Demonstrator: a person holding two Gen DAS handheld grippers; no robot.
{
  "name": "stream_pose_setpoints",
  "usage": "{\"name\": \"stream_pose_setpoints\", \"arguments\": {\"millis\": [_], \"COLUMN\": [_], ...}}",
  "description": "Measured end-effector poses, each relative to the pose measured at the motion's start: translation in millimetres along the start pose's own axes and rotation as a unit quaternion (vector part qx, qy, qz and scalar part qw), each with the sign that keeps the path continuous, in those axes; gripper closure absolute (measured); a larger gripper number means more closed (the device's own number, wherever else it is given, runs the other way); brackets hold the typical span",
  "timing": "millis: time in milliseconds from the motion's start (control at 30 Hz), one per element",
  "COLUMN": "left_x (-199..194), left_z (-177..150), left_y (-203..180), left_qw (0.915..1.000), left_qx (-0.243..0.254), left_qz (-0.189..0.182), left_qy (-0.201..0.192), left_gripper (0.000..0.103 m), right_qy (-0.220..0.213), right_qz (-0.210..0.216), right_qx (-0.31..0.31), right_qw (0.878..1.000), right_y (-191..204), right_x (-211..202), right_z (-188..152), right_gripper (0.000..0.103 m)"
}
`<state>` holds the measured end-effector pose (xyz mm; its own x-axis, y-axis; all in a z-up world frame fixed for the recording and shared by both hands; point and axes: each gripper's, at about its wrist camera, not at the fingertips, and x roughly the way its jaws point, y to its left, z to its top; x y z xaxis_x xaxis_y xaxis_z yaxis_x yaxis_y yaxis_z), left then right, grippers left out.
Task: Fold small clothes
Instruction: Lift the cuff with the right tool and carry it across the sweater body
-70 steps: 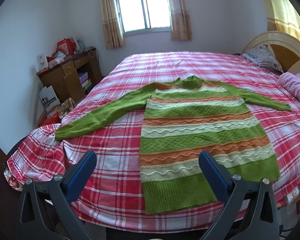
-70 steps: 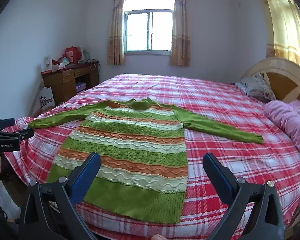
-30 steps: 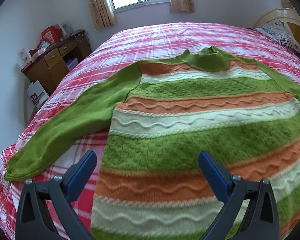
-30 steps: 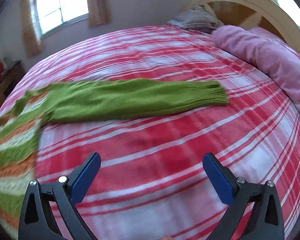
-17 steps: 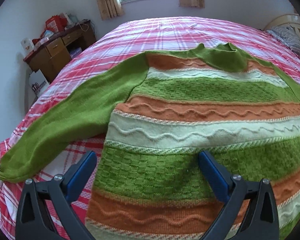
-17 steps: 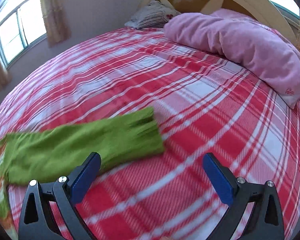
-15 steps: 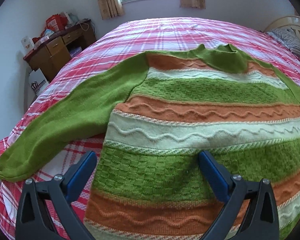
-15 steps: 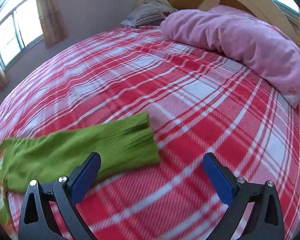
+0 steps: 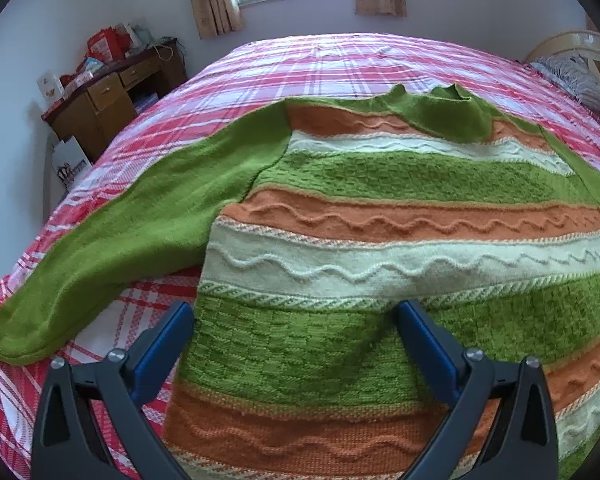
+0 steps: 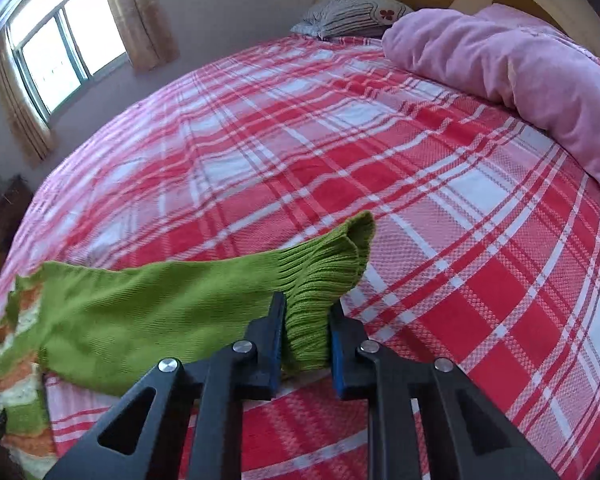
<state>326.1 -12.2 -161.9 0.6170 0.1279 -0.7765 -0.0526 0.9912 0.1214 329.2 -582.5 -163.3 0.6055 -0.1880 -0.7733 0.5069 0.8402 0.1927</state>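
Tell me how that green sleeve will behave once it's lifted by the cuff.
Probably floppy: the sleeve is soft knit, already bunched where the right gripper closes on its ribbed cuff. It will likely drape and drag the striped sweater along. The ribbing should resist slipping.

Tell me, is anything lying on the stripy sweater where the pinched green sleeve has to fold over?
Nothing visible. The right gripper is closing on the sleeve cuff, and the sweater's striped body lies flat and bare on the plaid bedspread. The left gripper hovers open above it.
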Motion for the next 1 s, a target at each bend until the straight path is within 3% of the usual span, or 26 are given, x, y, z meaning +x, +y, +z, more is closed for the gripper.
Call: {"name": "stream_pose_setpoints", "arguments": {"millis": [333,533,1000], "left_x": [-16.9,-29.2,-26.0], "left_z": [-0.7,-0.2,-14.1], "left_y": [14.8,24.2,47.5], "left_qw": [0.9989,0.9982,0.9964], "left_qx": [-0.032,-0.027,-0.049], "left_qz": [-0.028,-0.023,-0.045], "left_qy": [-0.021,-0.048,-0.051], "left_gripper": [0.000,0.000,0.000], "right_qy": [-0.046,-0.084,-0.133], "right_qz": [0.042,0.075,0.140], "right_qx": [-0.023,-0.065,-0.151], "right_qw": [0.998,0.991,0.970], "right_y": [44.5,99.5,234.2], "right_x": [-55.1,-97.6,-160.3], "right_z": [22.4,38.4,47.2], "right_gripper": [0.087,0.088,0.090]}}
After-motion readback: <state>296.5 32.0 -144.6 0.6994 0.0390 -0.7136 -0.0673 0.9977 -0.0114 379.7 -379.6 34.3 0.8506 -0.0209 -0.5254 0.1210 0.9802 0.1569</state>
